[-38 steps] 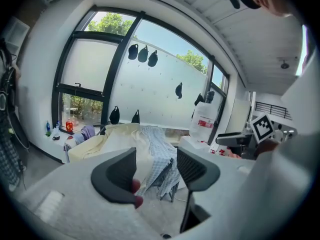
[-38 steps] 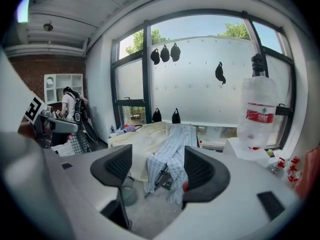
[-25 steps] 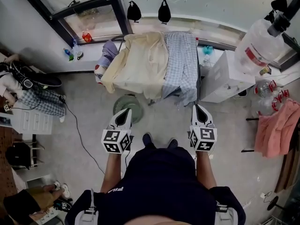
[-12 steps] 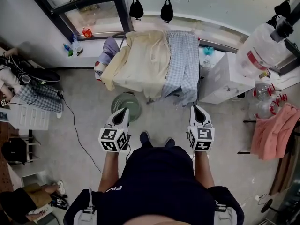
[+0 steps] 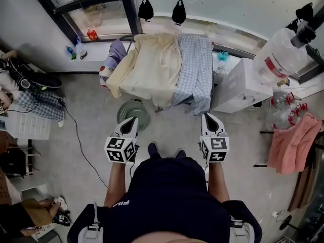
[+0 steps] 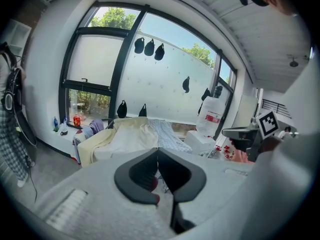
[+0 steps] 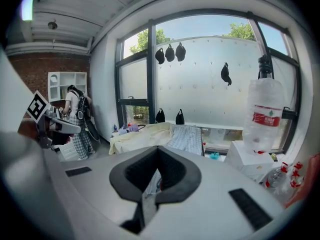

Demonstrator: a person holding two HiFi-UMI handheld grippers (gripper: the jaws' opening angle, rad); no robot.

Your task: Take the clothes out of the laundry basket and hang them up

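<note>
Straight ahead of the closed right claw (image 5: 208, 117) hangs checked cloth (image 5: 195, 67).

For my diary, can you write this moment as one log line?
left hand-held gripper: shut, empty | right hand-held gripper: shut, empty | clothes: draped ahead, untouched

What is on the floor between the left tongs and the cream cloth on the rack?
A round green object stands there, just ahead of the left tongs; the head view shows it.
</note>
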